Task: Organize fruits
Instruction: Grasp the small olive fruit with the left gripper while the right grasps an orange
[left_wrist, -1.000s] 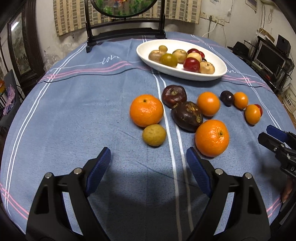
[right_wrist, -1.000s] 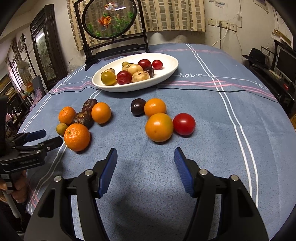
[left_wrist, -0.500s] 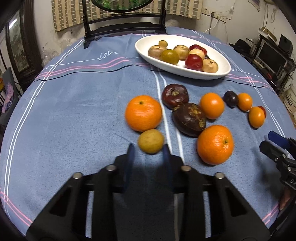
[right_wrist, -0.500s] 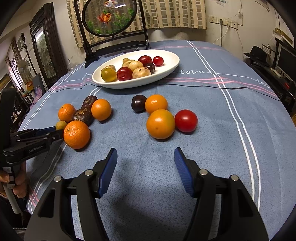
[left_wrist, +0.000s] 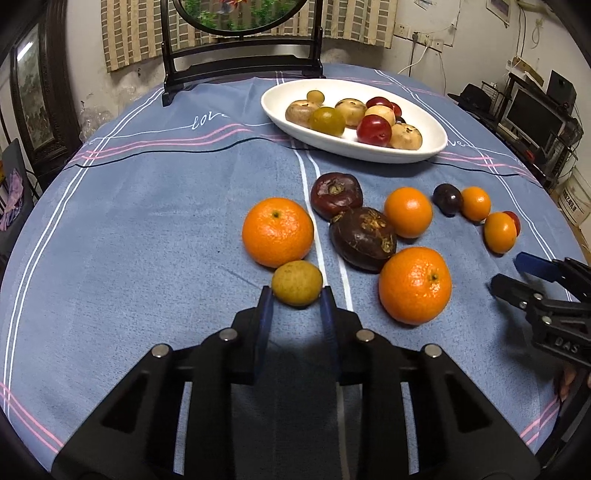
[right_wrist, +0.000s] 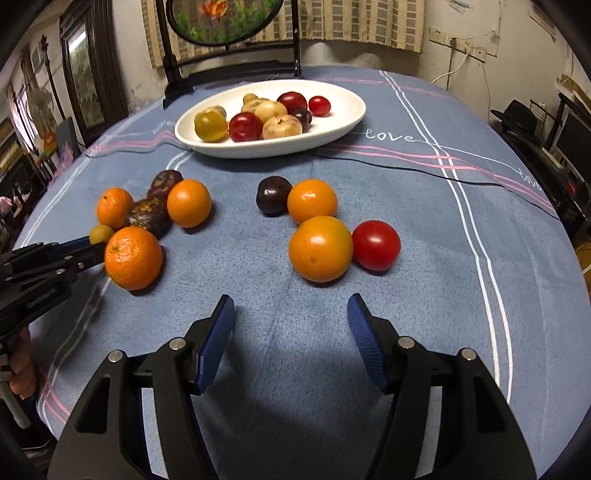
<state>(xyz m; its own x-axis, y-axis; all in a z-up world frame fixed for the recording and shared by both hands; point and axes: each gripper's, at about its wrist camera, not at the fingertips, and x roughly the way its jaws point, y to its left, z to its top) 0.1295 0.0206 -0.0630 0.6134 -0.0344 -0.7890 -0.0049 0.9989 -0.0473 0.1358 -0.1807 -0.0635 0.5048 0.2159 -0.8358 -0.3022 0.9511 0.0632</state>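
My left gripper (left_wrist: 296, 298) is shut on a small yellow-brown fruit (left_wrist: 296, 280), which rests on the blue cloth just in front of a large orange (left_wrist: 277, 232). Beside them lie two dark brown fruits (left_wrist: 362, 238), another large orange (left_wrist: 415, 285) and a smaller one (left_wrist: 408, 211). My right gripper (right_wrist: 291, 314) stands open over bare cloth. Just beyond it are an orange round fruit (right_wrist: 320, 248), a red tomato (right_wrist: 376, 244), a second orange fruit (right_wrist: 312, 201) and a dark plum (right_wrist: 273, 199). The white oval plate (right_wrist: 258, 151) at the back holds several fruits.
A dark wooden stand (left_wrist: 240, 70) with a round painted screen rises behind the plate. The table edge curves round on both sides, with furniture and a monitor (left_wrist: 532, 114) off to the right. A hand (right_wrist: 20, 373) holds the left gripper's handle.
The left gripper's jaws have come together around the small yellow-brown fruit. The right gripper has tilted slightly, so the fruits sit a little lower in its view.
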